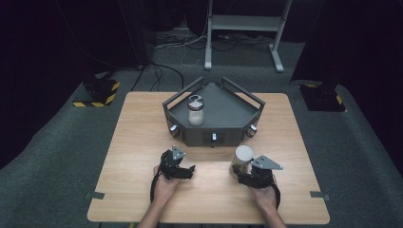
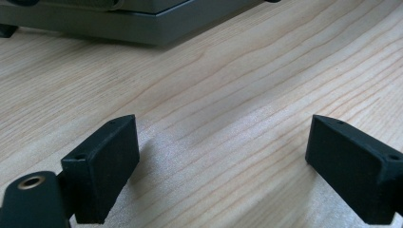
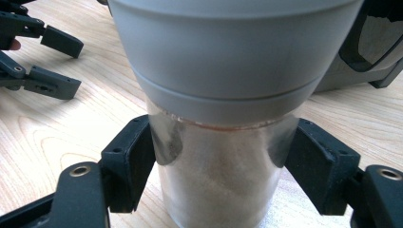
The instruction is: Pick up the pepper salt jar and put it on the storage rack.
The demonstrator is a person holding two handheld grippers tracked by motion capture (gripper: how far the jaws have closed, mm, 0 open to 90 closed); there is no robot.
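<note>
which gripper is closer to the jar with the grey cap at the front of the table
Right. The right gripper has its jaws on both sides of the grey-capped jar, pads against the glass. The left gripper sits apart, farther along the table.

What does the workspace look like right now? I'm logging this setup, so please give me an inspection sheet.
Surface: bare wooden table.
Job's things: grey-capped jar upright near the front edge; second jar upright on the grey tray.
Clutter: nothing seen.
Grippers: right gripper has its pads on the near jar's glass; left gripper open over bare wood.
Cables: black cable from the left gripper; floor cables behind the table.
Surroundings: dark curtains, grey carpet, metal stand.
</note>
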